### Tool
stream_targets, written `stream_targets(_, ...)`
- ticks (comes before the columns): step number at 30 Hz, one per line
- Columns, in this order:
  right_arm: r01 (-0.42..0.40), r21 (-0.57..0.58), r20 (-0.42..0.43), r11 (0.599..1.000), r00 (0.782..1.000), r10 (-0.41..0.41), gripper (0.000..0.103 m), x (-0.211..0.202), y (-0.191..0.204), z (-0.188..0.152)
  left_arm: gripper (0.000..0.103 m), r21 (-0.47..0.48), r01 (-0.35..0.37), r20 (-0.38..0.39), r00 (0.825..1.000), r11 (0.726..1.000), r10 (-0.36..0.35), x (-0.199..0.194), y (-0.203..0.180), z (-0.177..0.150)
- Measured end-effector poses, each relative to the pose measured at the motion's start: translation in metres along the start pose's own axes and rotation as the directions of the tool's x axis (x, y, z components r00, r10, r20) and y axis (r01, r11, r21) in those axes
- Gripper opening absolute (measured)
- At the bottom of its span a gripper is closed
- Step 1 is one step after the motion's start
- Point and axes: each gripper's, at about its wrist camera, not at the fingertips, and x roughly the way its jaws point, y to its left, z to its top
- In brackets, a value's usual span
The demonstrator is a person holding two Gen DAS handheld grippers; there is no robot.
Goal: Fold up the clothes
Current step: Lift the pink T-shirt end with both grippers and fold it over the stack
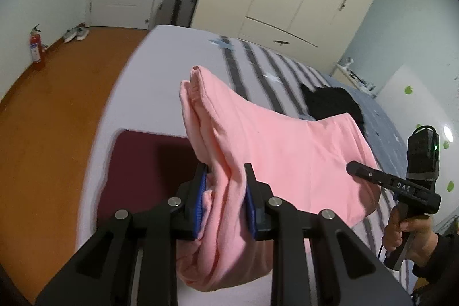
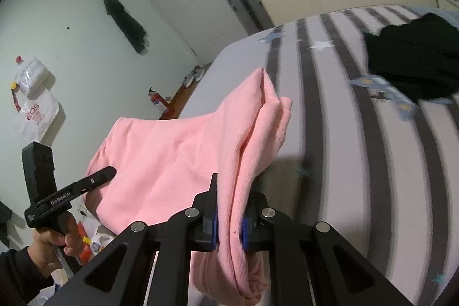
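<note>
Your left gripper (image 1: 225, 197) pinches one bunched end of the soft pink knit garment (image 1: 275, 151), held above the striped bed (image 1: 160, 76); at three o'clock your right gripper (image 2: 229, 215) clamps the other end. A bunched edge could slip free if you pull the cloth taut. One pink garment, one black garment (image 2: 416, 59) at one o'clock, two grippers.

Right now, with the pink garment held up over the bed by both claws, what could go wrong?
1. The left claw grips a thick bunch of the pink garment, so some layers may slip out and undo the fold.
2. The cloth sags between it and the right claw; set down slack, it may wrinkle.
3. The black garment lies on the striped bed; landing near it could tangle both.
</note>
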Motion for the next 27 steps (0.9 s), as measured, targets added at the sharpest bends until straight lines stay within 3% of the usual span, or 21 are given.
stream_targets(5,0.003,0.007,-0.018,1.000,1.000,-0.002,0.010,0.053,0.032,0.005,0.020,-0.067,-0.002,-0.030,1.000,0.998,0.000,0.023,0.058,0.016)
stream_targets(10,0.005,-0.001,-0.056,1.000,0.998,-0.005,0.010,0.080,0.040,-0.005,0.020,-0.081,-0.003,-0.048,0.999,0.997,-0.001,0.031,0.082,0.009)
stream_targets(18,0.029,-0.011,-0.078,1.000,0.997,-0.029,0.010,0.084,0.033,-0.019,0.020,-0.060,0.016,-0.065,0.998,0.998,-0.019,0.035,0.081,-0.008)
stream_targets(27,0.044,-0.030,-0.130,0.999,0.990,-0.048,0.010,0.114,0.013,-0.032,0.021,-0.076,-0.047,-0.094,0.995,0.996,0.040,0.062,0.098,-0.036)
